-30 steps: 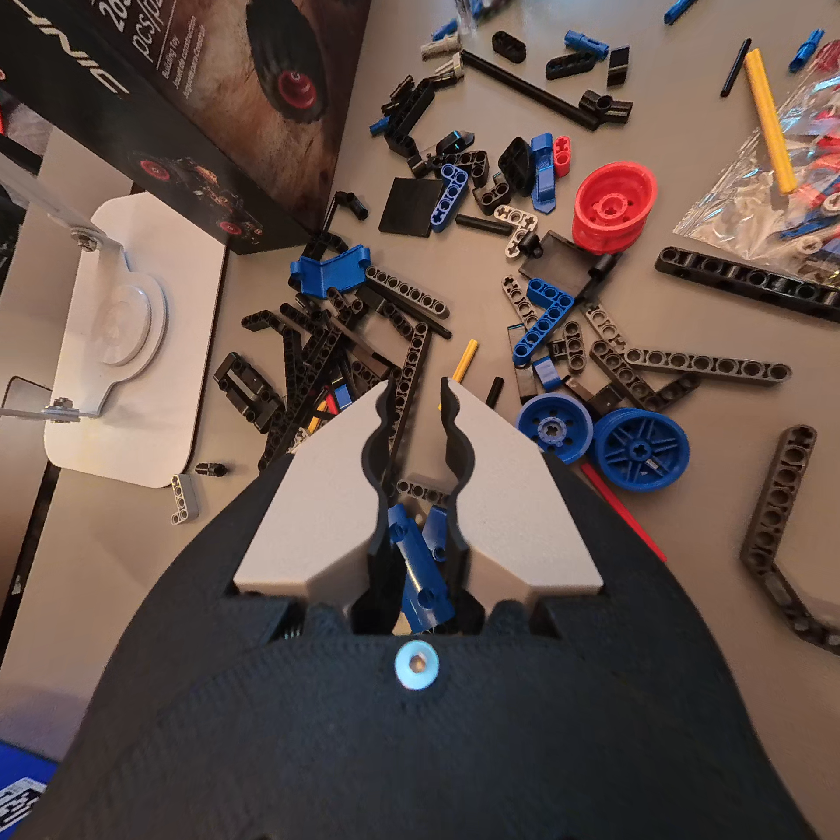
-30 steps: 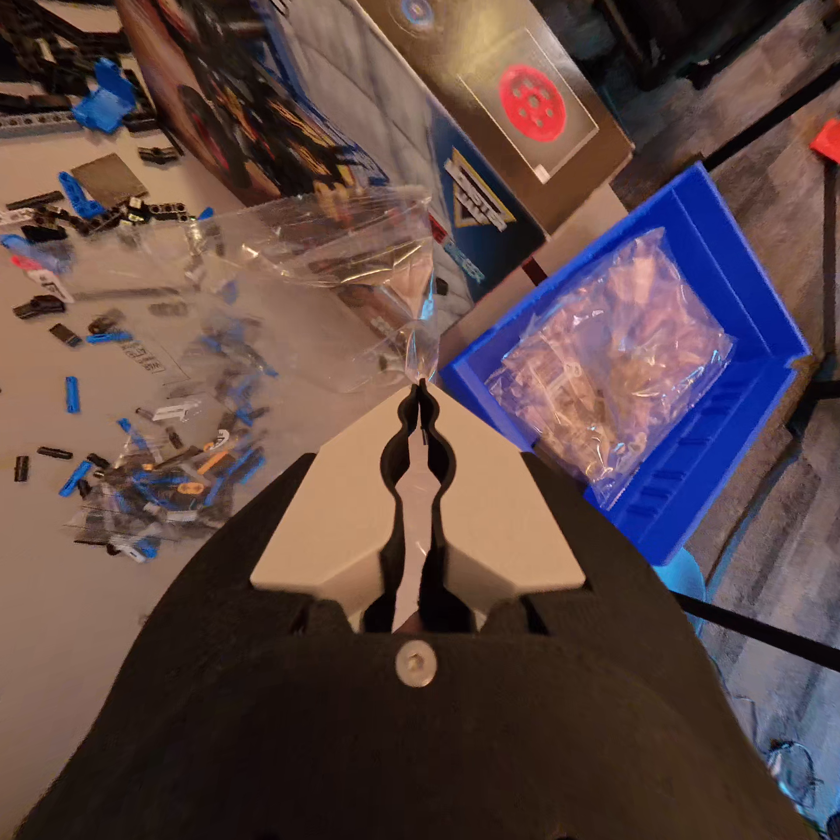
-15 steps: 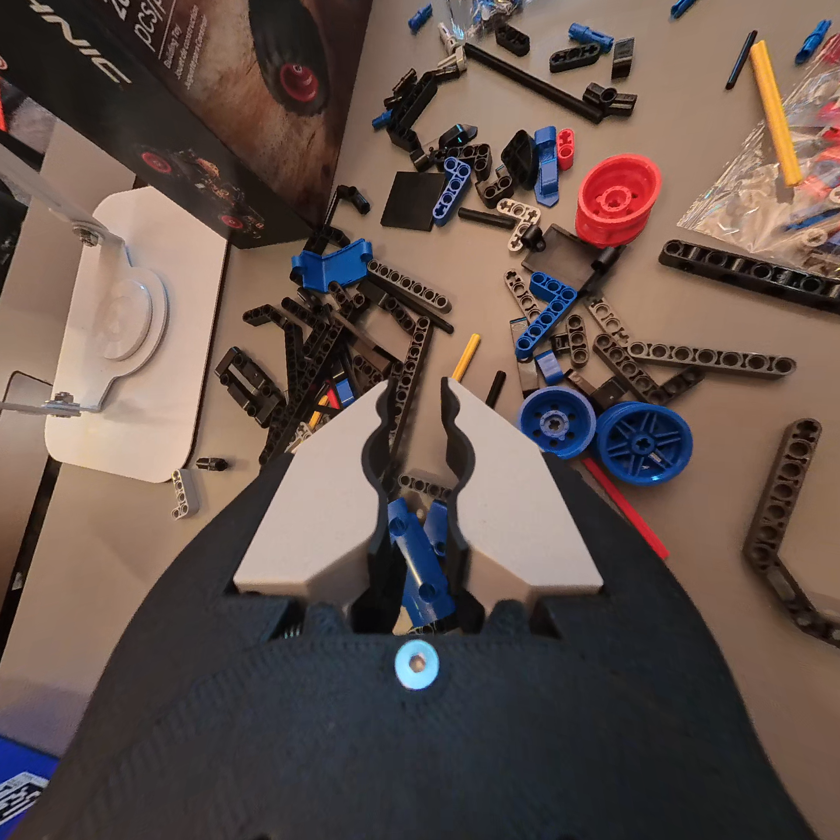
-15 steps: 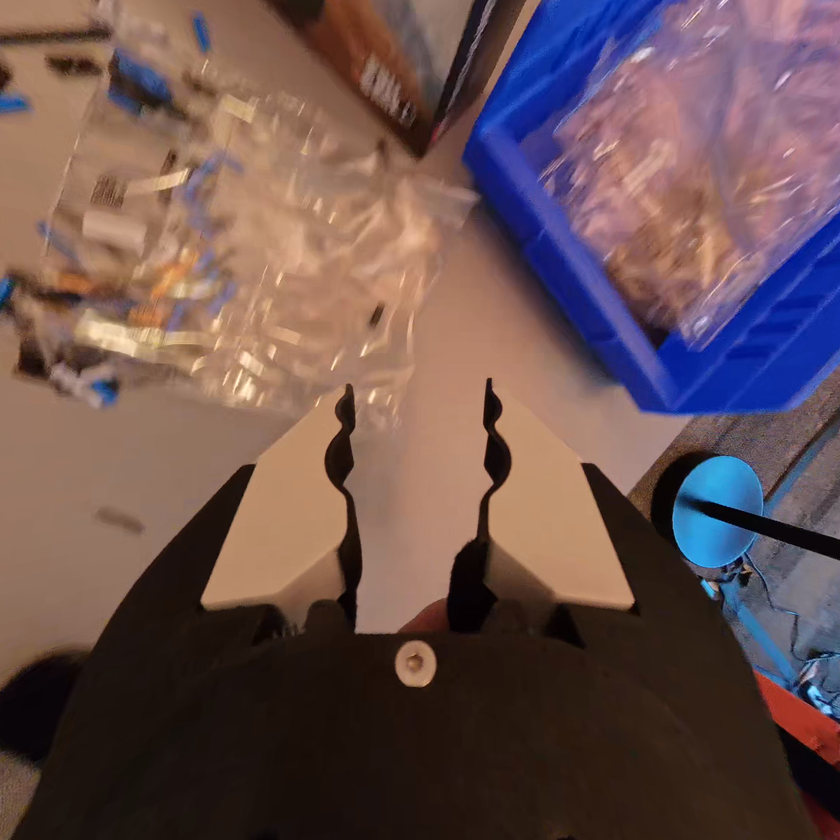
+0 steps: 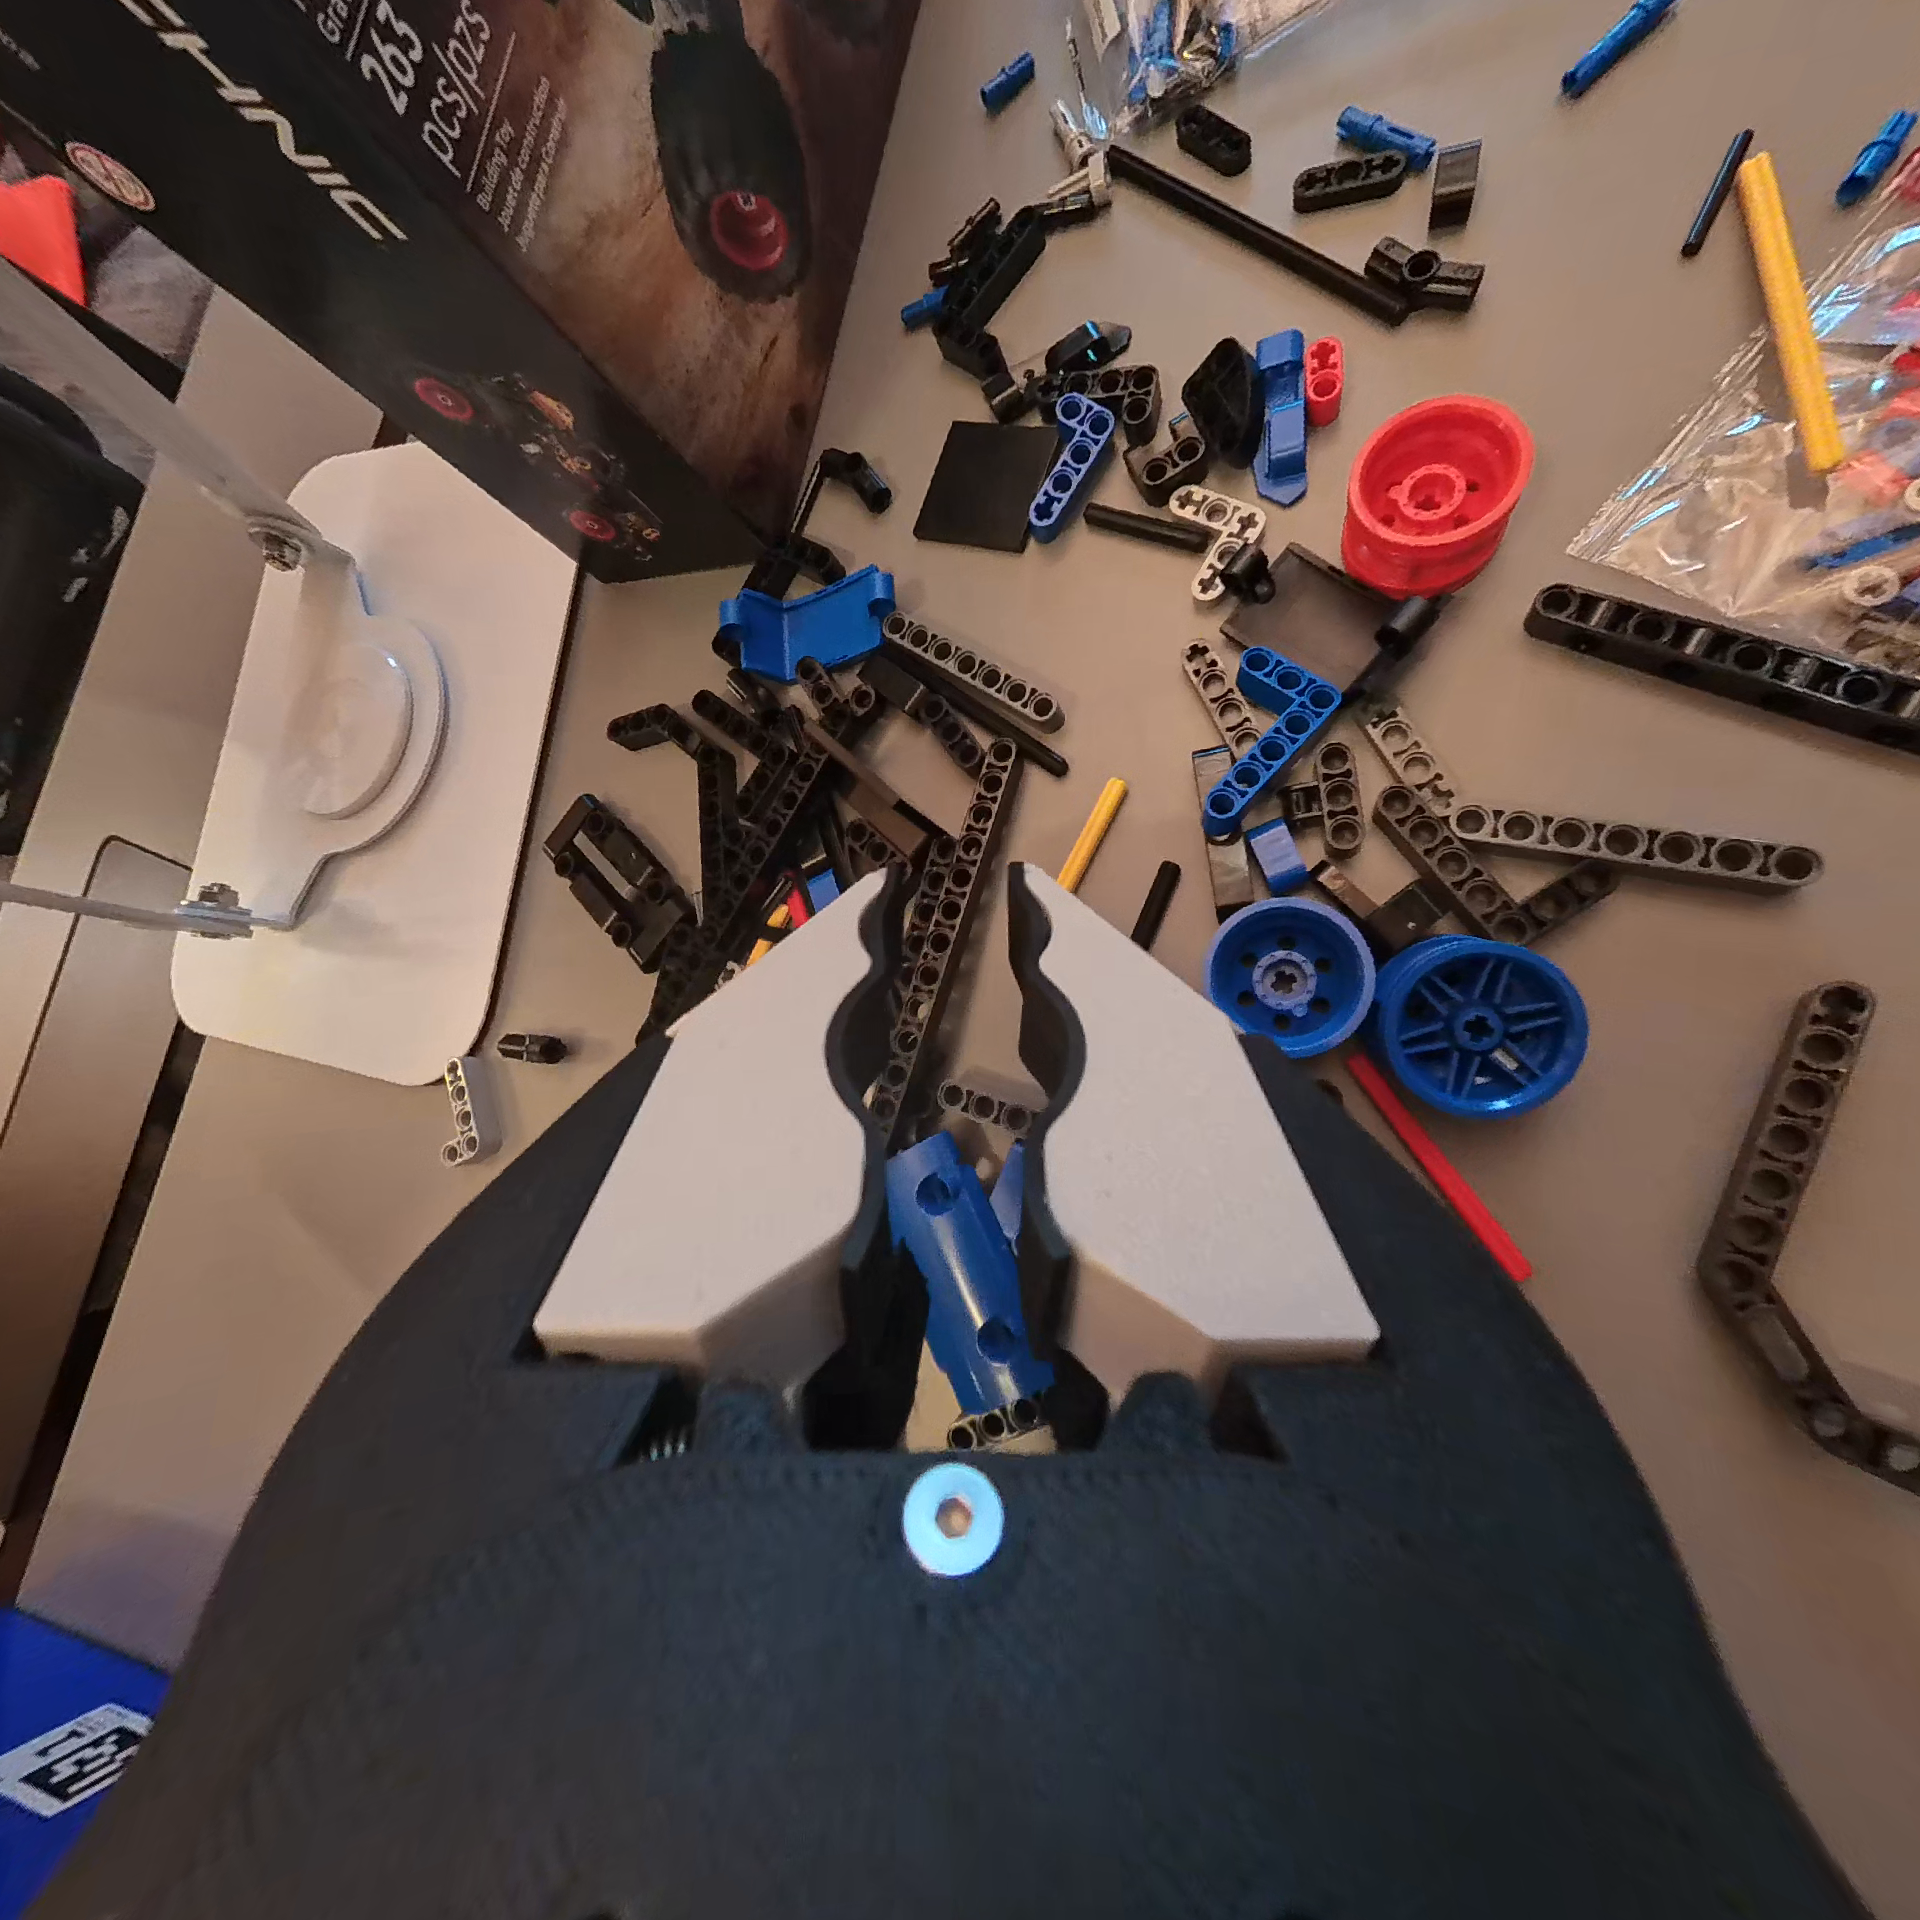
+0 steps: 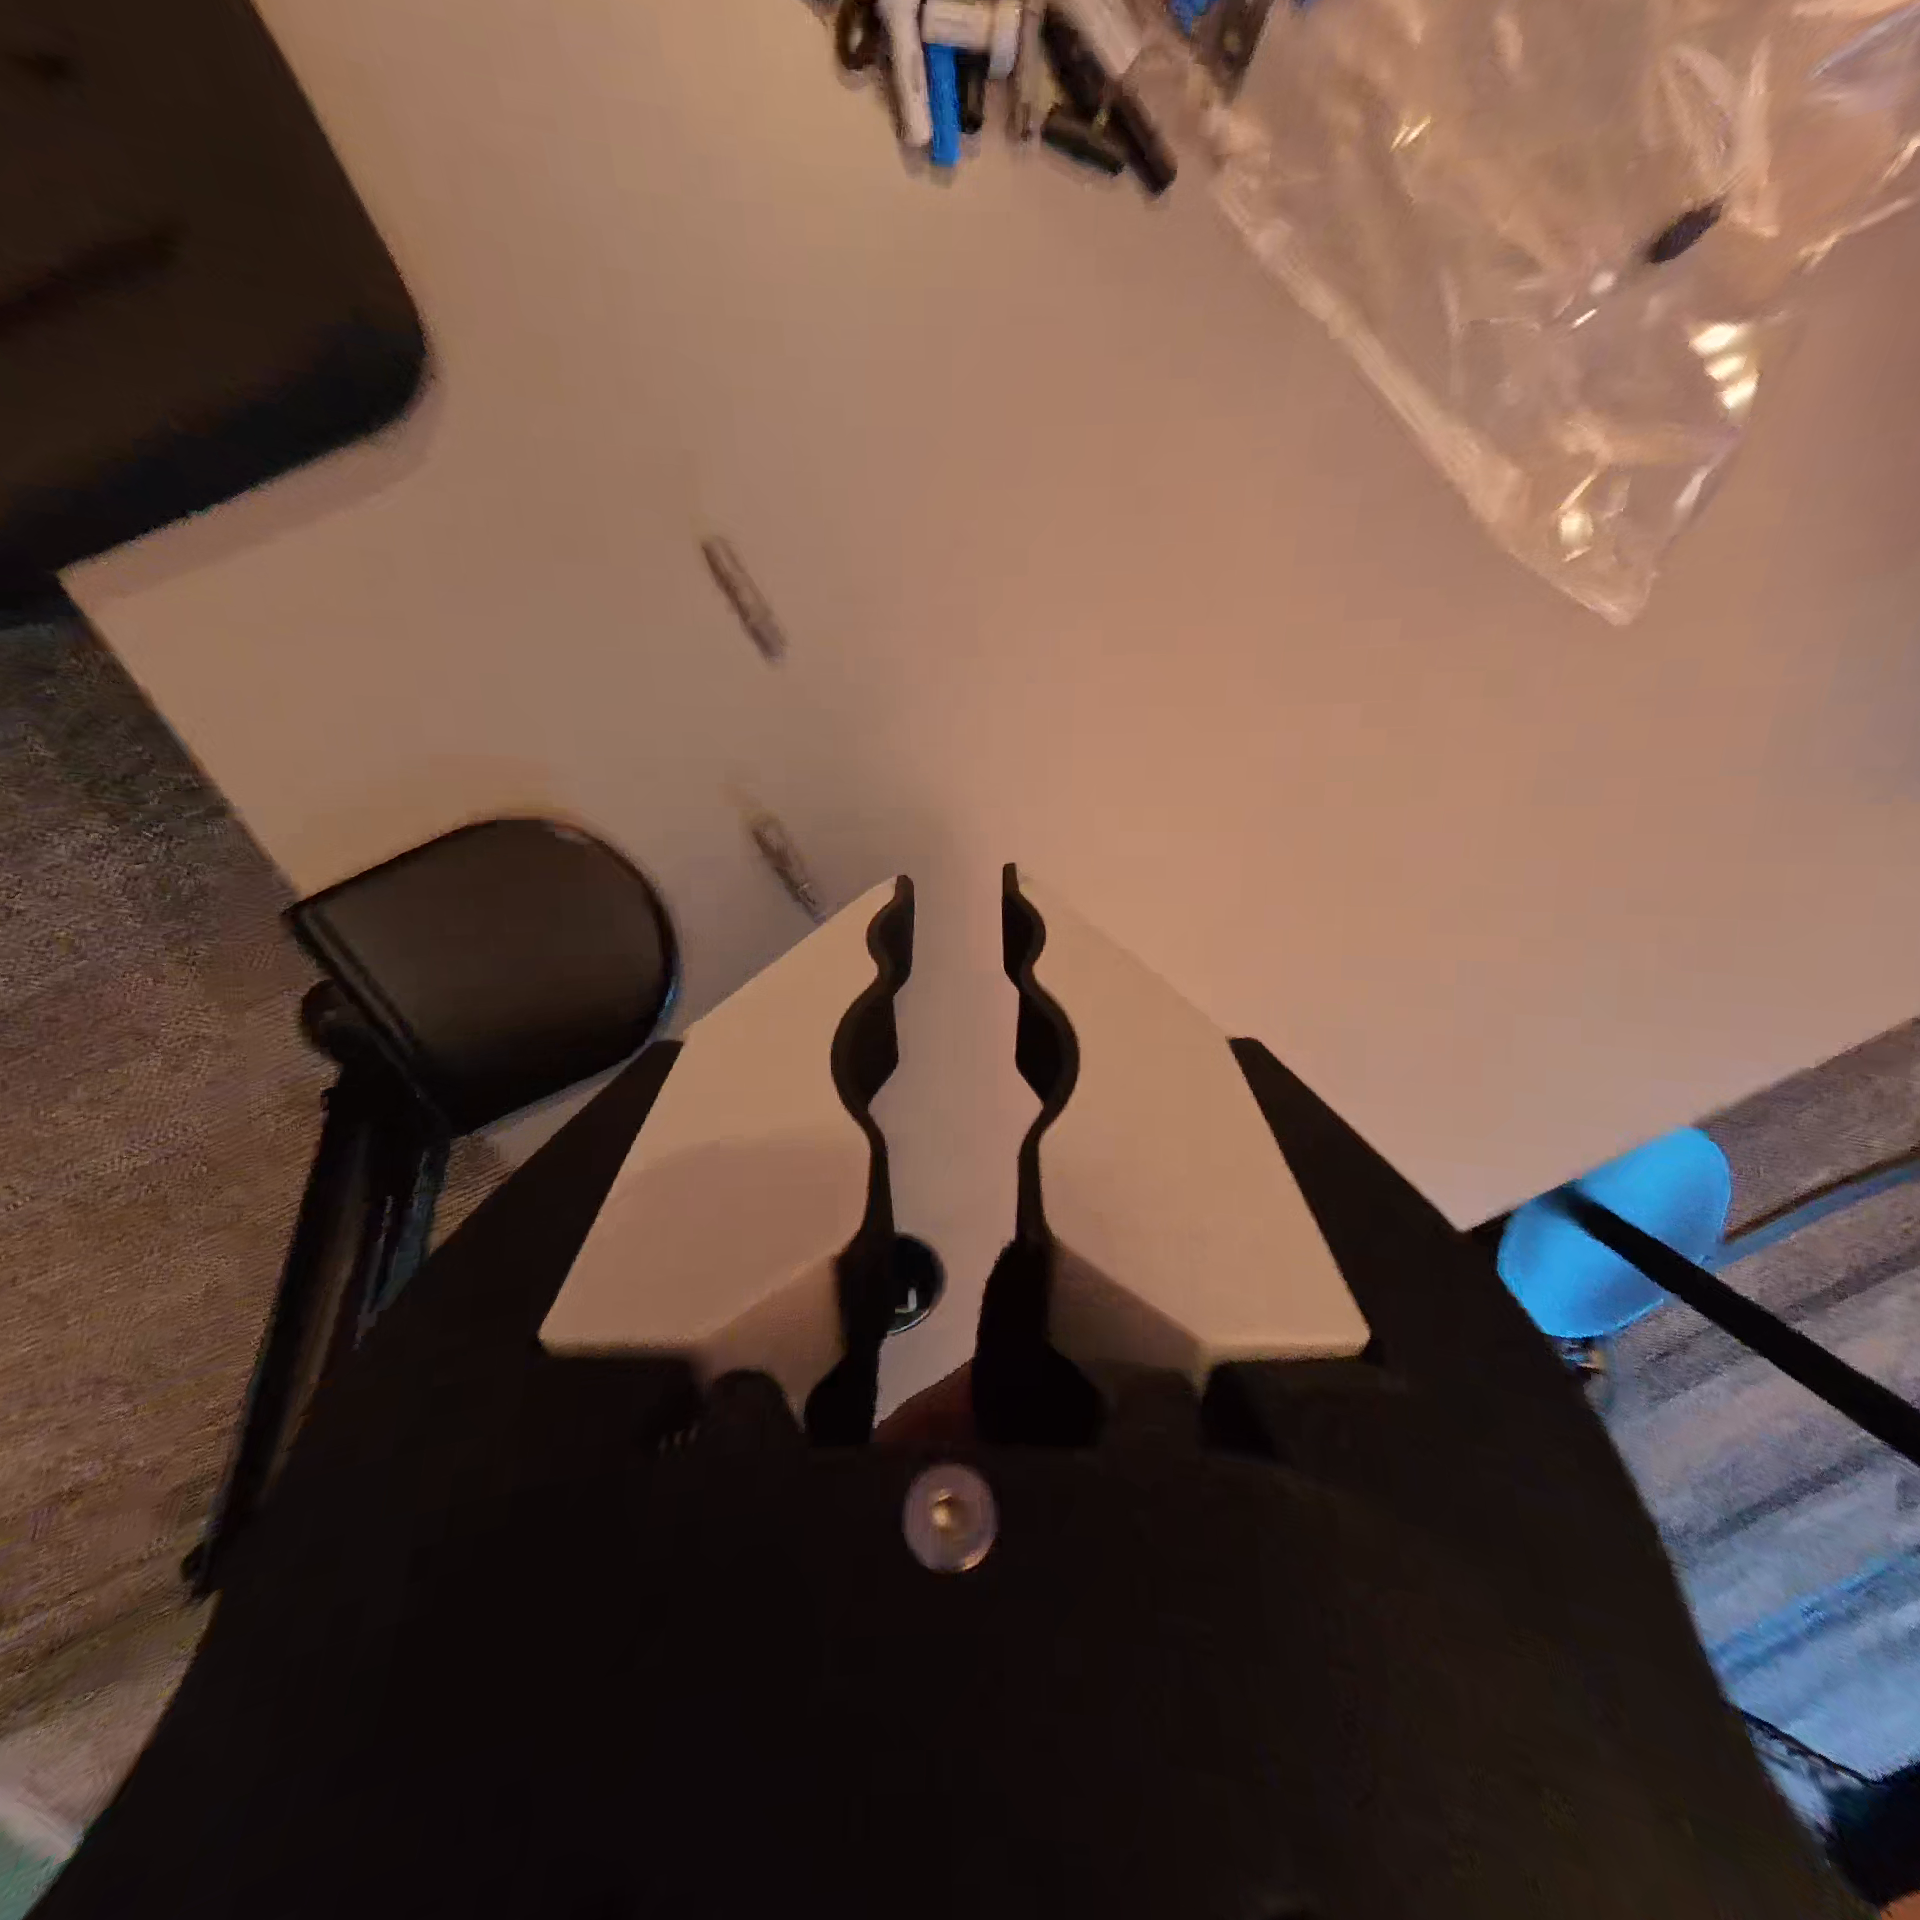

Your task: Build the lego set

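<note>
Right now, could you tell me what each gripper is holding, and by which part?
The left gripper has a blue piece deep between its fingers, tips apart; whether it is clamped cannot be told. The right gripper holds nothing.

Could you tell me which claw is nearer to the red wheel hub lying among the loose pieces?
Left. The left claw hovers just short of the red wheel hub; the right claw faces bare table, hub unseen.

Clear plastic bag [image 6: 1507, 260] motion-blurred, cut off at the top-right edge.
</note>
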Tool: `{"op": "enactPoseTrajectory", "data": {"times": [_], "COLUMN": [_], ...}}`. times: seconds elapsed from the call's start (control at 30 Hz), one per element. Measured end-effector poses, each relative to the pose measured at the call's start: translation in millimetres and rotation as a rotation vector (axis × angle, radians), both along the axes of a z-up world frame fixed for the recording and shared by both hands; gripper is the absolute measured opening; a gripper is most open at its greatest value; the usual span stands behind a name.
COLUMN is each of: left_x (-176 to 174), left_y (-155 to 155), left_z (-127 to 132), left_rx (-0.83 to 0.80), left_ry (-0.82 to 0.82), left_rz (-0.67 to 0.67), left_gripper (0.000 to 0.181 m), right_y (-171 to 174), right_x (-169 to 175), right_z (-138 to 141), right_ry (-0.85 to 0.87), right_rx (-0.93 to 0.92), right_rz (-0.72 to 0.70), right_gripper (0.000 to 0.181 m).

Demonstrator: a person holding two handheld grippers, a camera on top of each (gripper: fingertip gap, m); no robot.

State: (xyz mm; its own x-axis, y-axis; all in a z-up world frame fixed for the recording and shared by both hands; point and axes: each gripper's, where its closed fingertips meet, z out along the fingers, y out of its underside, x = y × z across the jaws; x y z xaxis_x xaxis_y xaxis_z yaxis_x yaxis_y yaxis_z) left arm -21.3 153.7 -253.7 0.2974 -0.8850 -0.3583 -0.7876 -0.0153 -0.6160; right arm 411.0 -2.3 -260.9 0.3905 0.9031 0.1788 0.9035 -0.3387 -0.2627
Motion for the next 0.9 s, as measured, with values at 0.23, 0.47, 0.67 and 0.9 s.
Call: {"op": "enactPoseTrajectory", "data": {"times": [0.23, 0.47, 0.67, 0.9], "left_x": [7, 5, 5, 6], "left_y": [-4, -6, -6, -6], "left_z": [-2, 0, 2, 5], "left_rx": [0.012, 0.021, 0.027, 0.041], "left_ry": [0.011, 0.002, -0.005, -0.010], "left_rz": [-0.026, -0.036, -0.044, -0.042], "left_gripper": [0.017, 0.017, 0.017, 0.017], "right_y": [68, 104, 107, 127], "right_x": [-70, -104, -114, -125], "right_z": [1, -18, 9, 84], "right_ry": [-0.065, -0.113, -0.064, 0.074], "right_rx": [0.296, 0.435, 0.470, 0.512], "right_rz": [0.135, 0.256, 0.276, 0.238], "right_gripper": [0.059, 0.000, 0.000, 0.000]}}
